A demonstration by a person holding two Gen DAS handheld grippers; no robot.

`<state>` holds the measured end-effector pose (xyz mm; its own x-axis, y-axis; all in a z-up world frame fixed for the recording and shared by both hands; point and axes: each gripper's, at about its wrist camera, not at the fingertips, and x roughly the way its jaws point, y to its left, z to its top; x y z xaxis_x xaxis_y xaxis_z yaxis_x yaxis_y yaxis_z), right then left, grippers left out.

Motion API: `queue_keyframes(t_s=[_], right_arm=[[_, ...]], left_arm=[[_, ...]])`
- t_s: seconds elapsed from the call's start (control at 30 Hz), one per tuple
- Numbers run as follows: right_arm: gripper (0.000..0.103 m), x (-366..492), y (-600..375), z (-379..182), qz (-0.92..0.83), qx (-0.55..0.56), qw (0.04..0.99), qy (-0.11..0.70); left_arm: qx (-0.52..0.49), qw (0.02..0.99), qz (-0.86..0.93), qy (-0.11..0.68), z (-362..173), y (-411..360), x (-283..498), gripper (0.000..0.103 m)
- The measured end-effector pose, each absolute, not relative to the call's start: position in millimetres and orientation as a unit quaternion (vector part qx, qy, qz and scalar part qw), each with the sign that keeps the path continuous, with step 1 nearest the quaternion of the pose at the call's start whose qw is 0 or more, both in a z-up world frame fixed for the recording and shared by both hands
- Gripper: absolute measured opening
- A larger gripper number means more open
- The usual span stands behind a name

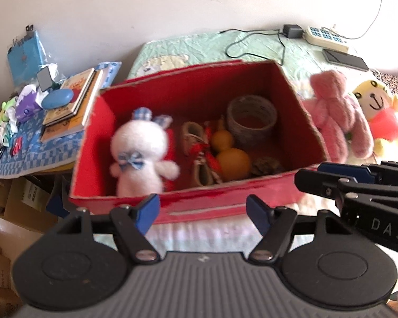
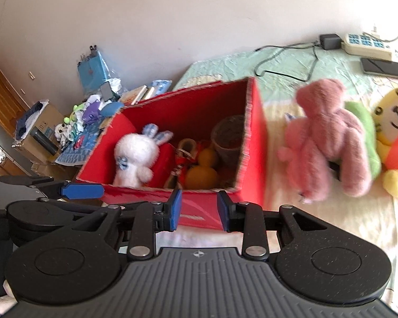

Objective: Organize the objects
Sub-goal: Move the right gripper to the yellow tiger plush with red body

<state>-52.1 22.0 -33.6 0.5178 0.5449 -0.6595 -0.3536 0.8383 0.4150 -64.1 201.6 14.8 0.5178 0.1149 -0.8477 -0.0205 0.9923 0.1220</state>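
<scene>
Clearly, the red box (image 1: 299, 122) stands on a bed (image 1: 199, 45) beside a white wall (image 1: 172, 5), a cluttered side table (image 1: 39, 151) at nine o'clock. The pink bear (image 1: 337, 111) lies at three o'clock. Both the left gripper (image 1: 203, 213) and the right gripper (image 2: 199, 210) have jaws partly apart, holding nothing.

Fluffy plush white rabbit (image 1: 143, 148) sits in a matt red cardboard box (image 1: 225, 198) on quilted cloth bedding (image 1: 204, 45).

Both wrist cams angled down, close, sharing red box (image 1: 188, 206).
</scene>
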Motion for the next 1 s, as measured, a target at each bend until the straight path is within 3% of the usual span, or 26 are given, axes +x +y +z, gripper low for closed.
queue_keyframes(t_s=[1.0], right_arm=[[0.033,-48.7,-146.5,-66.4,0.17,0.17,0.865,0.439]], left_arm=[[0.087,0.845,-0.045,0.526,-20.2,21.2,-40.4,0.074]])
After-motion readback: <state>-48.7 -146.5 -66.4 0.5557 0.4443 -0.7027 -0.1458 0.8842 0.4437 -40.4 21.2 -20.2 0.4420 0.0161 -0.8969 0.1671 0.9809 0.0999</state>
